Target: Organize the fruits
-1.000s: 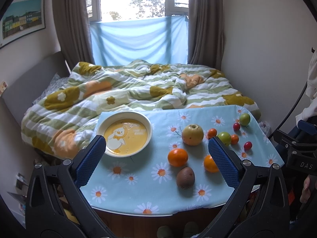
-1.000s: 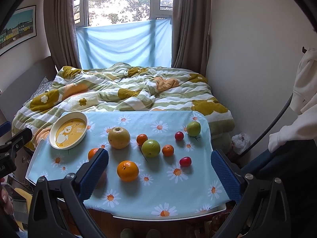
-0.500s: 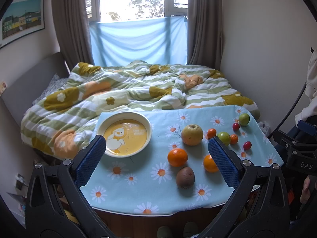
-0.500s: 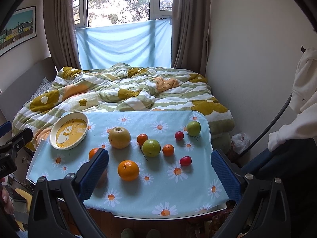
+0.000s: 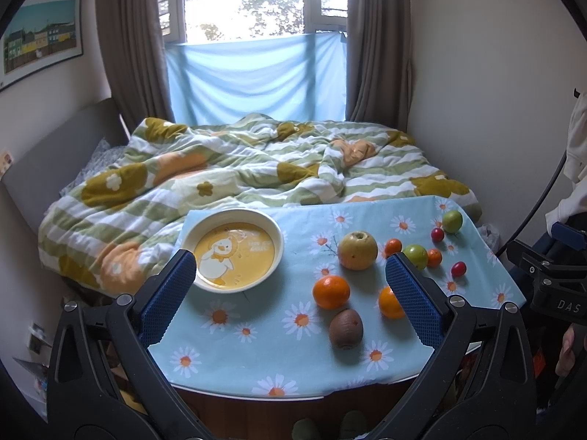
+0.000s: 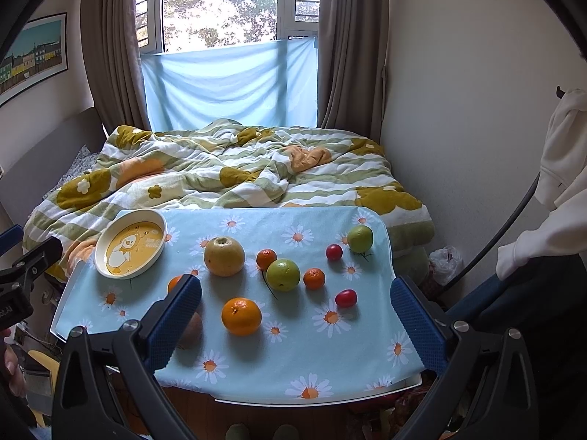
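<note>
A yellow duck plate (image 5: 234, 222) (image 6: 130, 244) lies empty at the table's back left. Loose fruit lies to its right: a big yellow pear (image 5: 357, 250) (image 6: 224, 256), two oranges (image 5: 331, 292) (image 6: 241, 316), a brown kiwi (image 5: 345, 329), two green fruits (image 6: 283, 274) (image 6: 360, 238), small tangerines (image 6: 314, 278) and red cherry tomatoes (image 6: 345, 297). My left gripper (image 5: 290, 300) is open and empty above the table's near edge. My right gripper (image 6: 297, 324) is open and empty, also above the near edge.
The small table carries a light blue daisy cloth (image 5: 256, 352) (image 6: 330, 363). Behind it is a bed with a green and white striped duvet (image 5: 238, 168). A wall stands close on the right (image 6: 458, 110). A white garment (image 6: 561, 183) hangs at the right edge.
</note>
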